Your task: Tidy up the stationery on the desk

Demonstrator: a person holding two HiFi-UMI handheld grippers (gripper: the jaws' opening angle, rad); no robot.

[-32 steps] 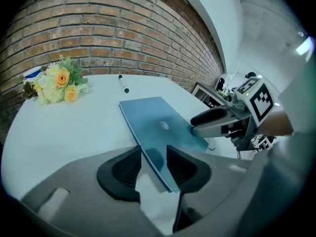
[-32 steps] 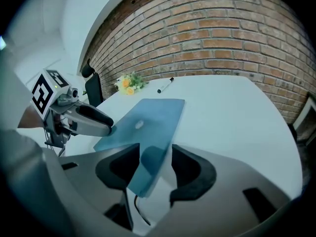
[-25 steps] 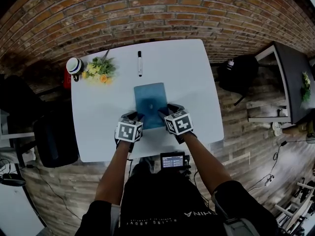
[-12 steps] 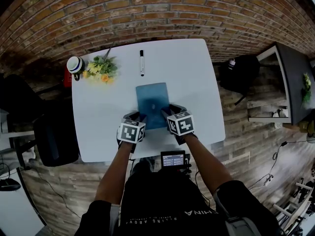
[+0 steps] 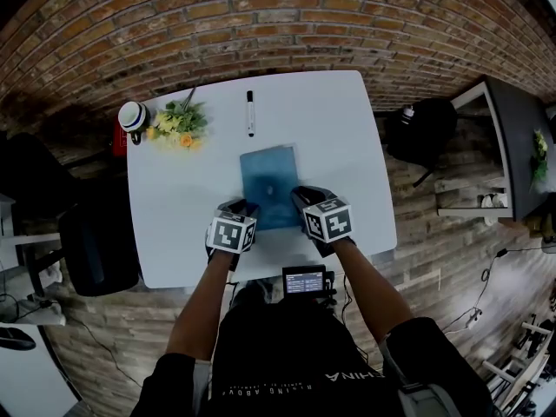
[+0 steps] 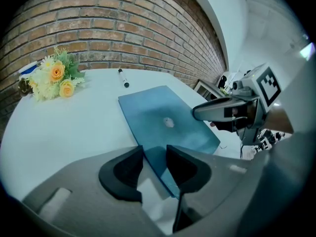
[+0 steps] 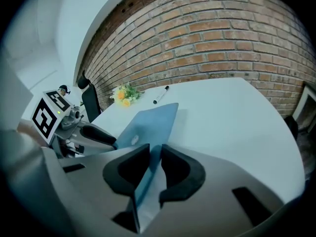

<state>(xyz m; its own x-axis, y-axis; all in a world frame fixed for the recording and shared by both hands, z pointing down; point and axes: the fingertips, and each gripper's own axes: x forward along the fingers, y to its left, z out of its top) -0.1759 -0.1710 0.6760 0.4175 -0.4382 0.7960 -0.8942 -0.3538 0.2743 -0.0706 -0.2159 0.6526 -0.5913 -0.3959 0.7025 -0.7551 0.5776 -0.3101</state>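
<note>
Blue notebook (image 5: 268, 181) cover edge is pinched by the right hand-held gripper (image 7: 155, 150), jaws just closed onto it. Left hand-held gripper (image 6: 155, 153) is held spread, near corner between. Notebook is laid mid-desk (image 5: 339, 137), marker (image 5: 250, 111) beyond.

An indoor workroom with an office or studio feel, seen from above. A curved-looking red brick wall (image 5: 261, 24) runs behind a plain white square table (image 5: 339, 137), which stands on a worn wooden plank floor (image 5: 434, 259). A black office chair (image 5: 95, 241) sits at the table's left side, and a second, dark desk (image 5: 517, 137) stands well apart on the right. Loose cables (image 5: 473, 311) trail across the floor. The table carries desk items: a marker pen (image 5: 250, 113), a blue notebook (image 5: 269, 176) and a bouquet of yellow flowers (image 5: 178, 122).
</note>
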